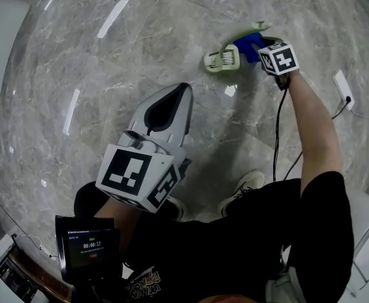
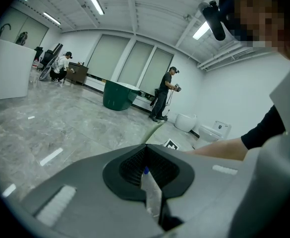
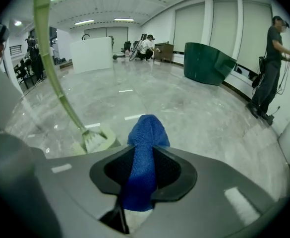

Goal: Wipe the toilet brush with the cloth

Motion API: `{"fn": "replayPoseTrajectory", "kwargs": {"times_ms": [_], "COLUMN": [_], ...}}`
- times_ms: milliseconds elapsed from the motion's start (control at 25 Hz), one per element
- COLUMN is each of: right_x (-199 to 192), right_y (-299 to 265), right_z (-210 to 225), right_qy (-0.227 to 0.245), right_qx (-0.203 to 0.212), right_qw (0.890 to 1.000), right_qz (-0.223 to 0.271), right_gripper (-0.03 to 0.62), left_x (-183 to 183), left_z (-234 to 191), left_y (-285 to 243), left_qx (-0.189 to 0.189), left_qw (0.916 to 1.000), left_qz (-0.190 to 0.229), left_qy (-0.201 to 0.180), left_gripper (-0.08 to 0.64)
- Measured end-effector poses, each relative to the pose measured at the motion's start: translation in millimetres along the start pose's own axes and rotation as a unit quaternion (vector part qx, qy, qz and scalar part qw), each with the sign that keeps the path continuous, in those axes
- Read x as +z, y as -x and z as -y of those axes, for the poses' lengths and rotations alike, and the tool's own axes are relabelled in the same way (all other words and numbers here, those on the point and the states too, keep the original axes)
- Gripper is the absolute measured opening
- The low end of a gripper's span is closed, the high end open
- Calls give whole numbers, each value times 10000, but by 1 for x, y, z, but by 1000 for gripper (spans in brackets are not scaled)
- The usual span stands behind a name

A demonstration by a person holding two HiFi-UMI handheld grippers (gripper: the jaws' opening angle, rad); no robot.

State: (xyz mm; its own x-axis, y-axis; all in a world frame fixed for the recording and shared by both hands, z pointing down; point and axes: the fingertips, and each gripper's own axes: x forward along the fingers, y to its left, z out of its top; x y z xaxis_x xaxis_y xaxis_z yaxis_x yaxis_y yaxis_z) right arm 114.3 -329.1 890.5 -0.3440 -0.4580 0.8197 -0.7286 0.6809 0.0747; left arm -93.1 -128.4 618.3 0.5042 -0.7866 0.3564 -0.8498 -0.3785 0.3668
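Note:
A pale green toilet brush (image 1: 223, 59) stands on the marble floor at the top of the head view, its white bristles (image 3: 91, 140) down in a pale green base and its handle (image 3: 50, 58) rising steeply. My right gripper (image 1: 260, 45) is shut on a blue cloth (image 1: 249, 45), which sticks out past the jaws (image 3: 147, 130) just right of the brush head, a little apart from it. My left gripper (image 1: 183, 88) hovers nearer the person, well short of the brush. Its jaws (image 2: 145, 147) meet at the tips with nothing held.
A white socket strip (image 1: 343, 86) and cables lie on the floor at the right. The person's shoe (image 1: 244, 185) is below the brush. Far off stand a dark green container (image 2: 119, 95), toilets (image 2: 187, 122), a white counter (image 3: 91, 53) and several people.

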Motion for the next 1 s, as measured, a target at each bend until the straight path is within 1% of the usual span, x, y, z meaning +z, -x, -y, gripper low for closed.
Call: {"fn": "replayPoseTrajectory", "kwargs": {"times_ms": [80,120,200,280,360,440,560,680,760,880,960,1000], "right_x": [-39,-58,-94,-113,-114,-104,-94,-105,-119,-144,-157,-162], "right_y": [7,10,16,23,27,27,24,23,25,31,38,41], "right_z": [-3,-11,-39,-72,-102,-123,-131,-110,-83,-34,-7,3], "right_qy": [14,87,259,377,417,373,327,196,-99,-729,-978,-1044], "right_qx": [29,122,418,762,1076,1326,1437,1228,902,125,-413,-610], "right_qw": [9994,9987,9961,9934,9911,9891,9881,9908,9940,9943,9900,9874], "right_qz": [-331,-493,-729,-775,-660,-519,-444,-527,-614,-772,-932,-1017], "right_gripper": [112,112,112,112,112,112,112,112,112,112,112,112], "left_x": [0,-1,-3,-4,-1,1,0,-2,-1,0,1,0], "left_z": [0,0,2,5,7,8,7,4,2,4,7,8], "left_y": [-2,-3,-6,-8,-10,-12,-16,-17,-16,-15,-16,-17], "left_qx": [-44,-56,-76,-111,-136,-147,-129,-75,-65,-100,-132,-143], "left_qw": [10000,10000,10000,9999,9999,9999,9999,9999,9999,9999,9999,9998], "left_qz": [-5,-8,-11,22,55,75,97,70,78,81,43,29], "left_qy": [-15,-24,-28,-23,-24,-24,-37,-49,-38,-43,-80,-97], "left_gripper": [11,11,11,11,11,11,11,11,11,11,11,11]}}
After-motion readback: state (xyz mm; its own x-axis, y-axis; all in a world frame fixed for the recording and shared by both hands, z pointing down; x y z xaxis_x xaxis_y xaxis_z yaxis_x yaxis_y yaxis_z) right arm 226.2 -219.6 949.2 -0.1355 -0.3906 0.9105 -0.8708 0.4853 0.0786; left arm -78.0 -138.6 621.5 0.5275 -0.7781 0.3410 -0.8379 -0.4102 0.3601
